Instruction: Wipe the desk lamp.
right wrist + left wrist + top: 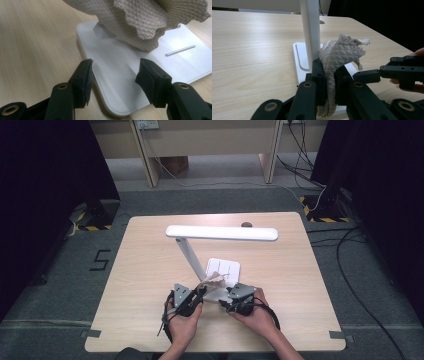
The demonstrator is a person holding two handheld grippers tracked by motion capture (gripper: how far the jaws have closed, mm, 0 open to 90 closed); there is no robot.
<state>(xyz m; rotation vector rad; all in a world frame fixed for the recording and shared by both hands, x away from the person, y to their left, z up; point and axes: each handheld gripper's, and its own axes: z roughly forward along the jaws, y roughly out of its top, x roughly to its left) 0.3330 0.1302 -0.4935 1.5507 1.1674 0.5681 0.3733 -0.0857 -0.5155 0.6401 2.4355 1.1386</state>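
A white desk lamp (222,233) stands mid-table on a flat white base (223,268), its stem (310,32) rising at a slant. My left gripper (199,293) is shut on a beige woven cloth (342,53), which bunches up above the jaws right beside the stem. The cloth (140,20) hangs over the base (117,67) in the right gripper view. My right gripper (113,75) is open, its jaws low over the near corner of the base with nothing between them. It sits just right of the left gripper (329,82); the right gripper's fingers (372,75) point toward the cloth.
The light wooden table (150,270) has bare room left, right and behind the lamp. A small dark round fitting (246,224) sits at the far edge. Cables (345,270) trail on the grey floor to the right; wooden furniture legs (150,165) stand beyond.
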